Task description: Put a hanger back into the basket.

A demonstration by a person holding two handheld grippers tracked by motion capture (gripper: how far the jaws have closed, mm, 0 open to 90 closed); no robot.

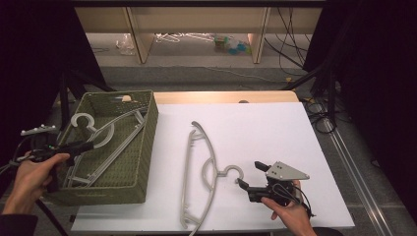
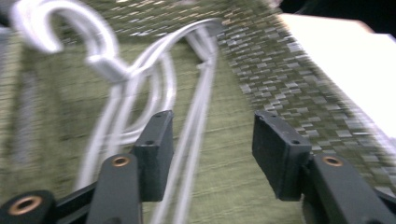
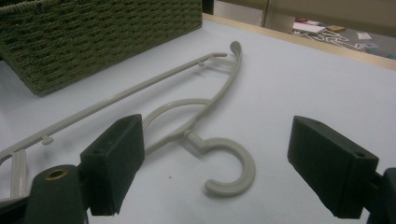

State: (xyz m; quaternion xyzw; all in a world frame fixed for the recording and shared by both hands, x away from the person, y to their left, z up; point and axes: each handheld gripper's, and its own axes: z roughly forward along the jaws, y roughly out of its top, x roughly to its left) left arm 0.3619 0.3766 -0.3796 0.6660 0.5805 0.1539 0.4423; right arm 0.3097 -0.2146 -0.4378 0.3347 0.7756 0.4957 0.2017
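High view, two hangers (one (image 1: 101, 142) basketed (image 1: 142, 147)), one (image 1: 199, 172) tabled

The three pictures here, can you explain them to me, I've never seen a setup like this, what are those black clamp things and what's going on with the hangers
No robot here: a person holds a two-jaw gripper in each hand at a white table. The high view looks down from above the person's side. The other two pictures come from small cameras riding on each gripper, looking along its black jaws.

The left gripper hovers over a green woven basket that holds a grey plastic hanger. Its jaws are apart, with the hanger's bars showing below and between them, and nothing is pinched. That picture is blurred.

The right gripper is open wide, just short of a second grey hanger lying flat on the table, with the hook facing the jaws. Neither gripper holds anything. A fair guess is that the second hanger goes into the basket next.
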